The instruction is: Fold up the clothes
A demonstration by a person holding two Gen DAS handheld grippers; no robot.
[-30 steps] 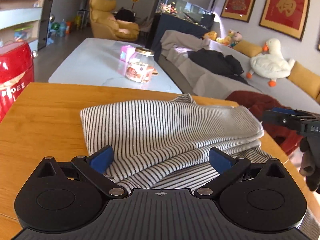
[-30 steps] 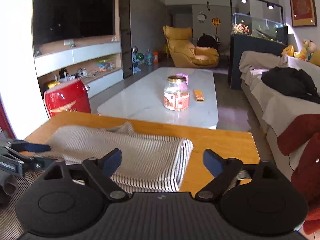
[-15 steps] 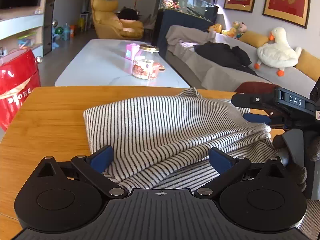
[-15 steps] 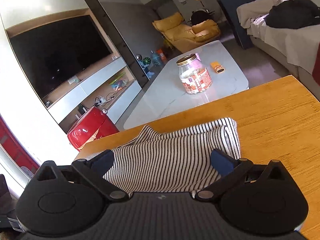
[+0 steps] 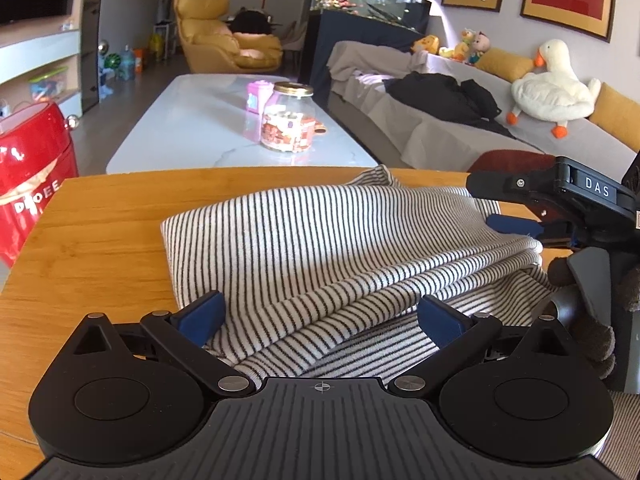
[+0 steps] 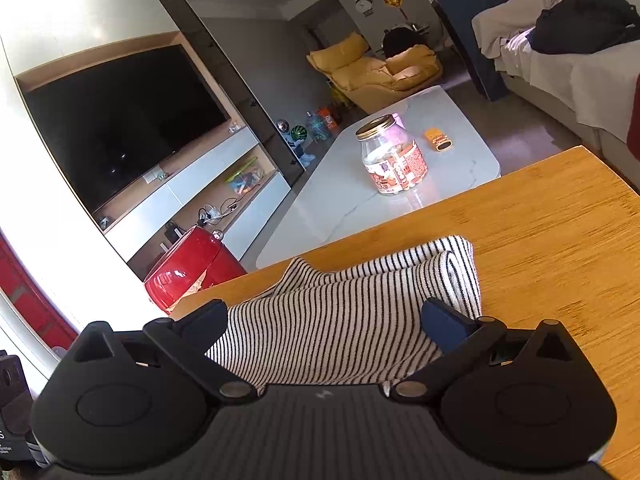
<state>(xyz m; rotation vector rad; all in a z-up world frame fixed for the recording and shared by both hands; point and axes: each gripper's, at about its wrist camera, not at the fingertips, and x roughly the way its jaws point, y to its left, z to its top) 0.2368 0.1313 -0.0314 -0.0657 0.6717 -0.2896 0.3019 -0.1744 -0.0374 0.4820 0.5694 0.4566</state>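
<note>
In the left wrist view, the left tongs [image 5: 320, 316] are gaping wide over the folded shirt [image 5: 332, 248] lying on the tabletop [image 5: 92, 240], with the right tongs [image 5: 516, 208] reaching in at its right edge. In the right wrist view, the right tongs [image 6: 336, 322] are spreading wide across the shirt [image 6: 340, 312].
</note>
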